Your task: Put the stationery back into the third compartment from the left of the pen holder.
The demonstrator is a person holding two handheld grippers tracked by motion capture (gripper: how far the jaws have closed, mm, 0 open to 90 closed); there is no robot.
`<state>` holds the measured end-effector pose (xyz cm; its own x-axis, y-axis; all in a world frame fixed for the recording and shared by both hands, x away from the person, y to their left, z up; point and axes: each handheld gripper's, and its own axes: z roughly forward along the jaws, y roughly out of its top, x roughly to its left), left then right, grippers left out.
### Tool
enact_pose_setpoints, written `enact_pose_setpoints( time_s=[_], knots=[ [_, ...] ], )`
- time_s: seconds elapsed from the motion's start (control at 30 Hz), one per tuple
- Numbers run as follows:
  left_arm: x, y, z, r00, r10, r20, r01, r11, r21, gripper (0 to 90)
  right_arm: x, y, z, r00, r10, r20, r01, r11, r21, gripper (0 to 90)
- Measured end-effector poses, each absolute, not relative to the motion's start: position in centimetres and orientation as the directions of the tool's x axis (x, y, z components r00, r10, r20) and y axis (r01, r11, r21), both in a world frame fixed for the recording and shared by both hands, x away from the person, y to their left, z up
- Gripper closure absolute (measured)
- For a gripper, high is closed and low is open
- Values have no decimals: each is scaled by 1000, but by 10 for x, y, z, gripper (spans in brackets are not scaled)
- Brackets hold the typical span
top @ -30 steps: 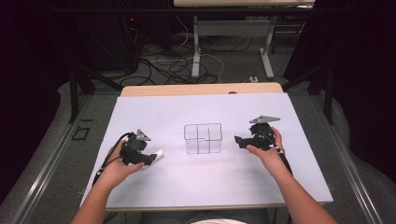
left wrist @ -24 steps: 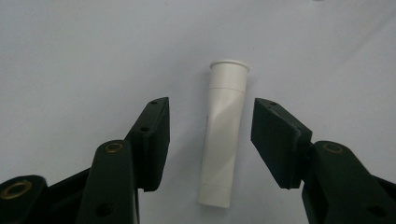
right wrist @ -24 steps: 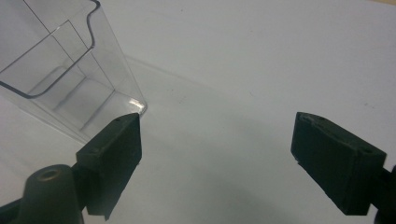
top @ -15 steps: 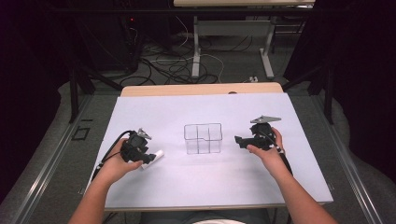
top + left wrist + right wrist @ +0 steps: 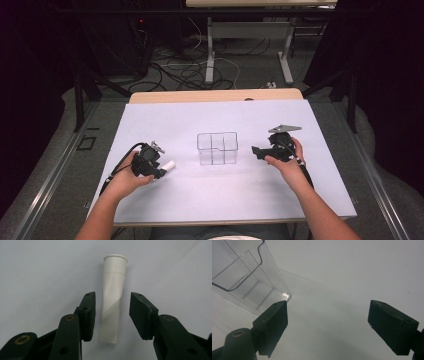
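Near the lower left of the high view, we held the left gripper (image 5: pixel 159 170) low over the white table (image 5: pixel 220 195) with a small white tube (image 5: pixel 167 165) lying between its jaws. In the left gripper view the white tube (image 5: pixel 111 302) ran up the centre of the frame, flanged cap at the top and flat end at the bottom; the jaws had just been closing around it, yet a sliver of table showed on each side, so the pads (image 5: pixel 90 315) had not yet pressed on it. We judged this to be the grasping step, the tube not yet secured. At centre right of the high view, the right gripper (image 5: pixel 256 151) rested just beside a clear compartmented box (image 5: pixel 217 148) standing at mid-table. In the right gripper view its jaws stood wide apart with nothing between them, and the corner of the box (image 5: pixel 249 277) filled the upper left. The next move, in our judgement, called for finishing the closure squarely on the tube's body, then lifting and carrying it toward the box, keeping it from rolling or slipping out of the pads.
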<state>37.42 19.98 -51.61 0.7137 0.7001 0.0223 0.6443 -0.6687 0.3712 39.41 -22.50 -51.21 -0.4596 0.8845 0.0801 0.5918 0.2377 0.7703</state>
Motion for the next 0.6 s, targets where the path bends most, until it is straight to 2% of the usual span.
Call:
enact_pose_setpoints(
  time_s=[0.2,0.6],
  knots=[
    [374,198,-520,721,693,12,646,-678,349,593,394,-225,-513,-461,884,80,594,241,767,159],
    [378,193,-529,733,678,50,635,-709,306,608,394,-224,-515,-465,882,78,600,249,760,162]
  ],
)
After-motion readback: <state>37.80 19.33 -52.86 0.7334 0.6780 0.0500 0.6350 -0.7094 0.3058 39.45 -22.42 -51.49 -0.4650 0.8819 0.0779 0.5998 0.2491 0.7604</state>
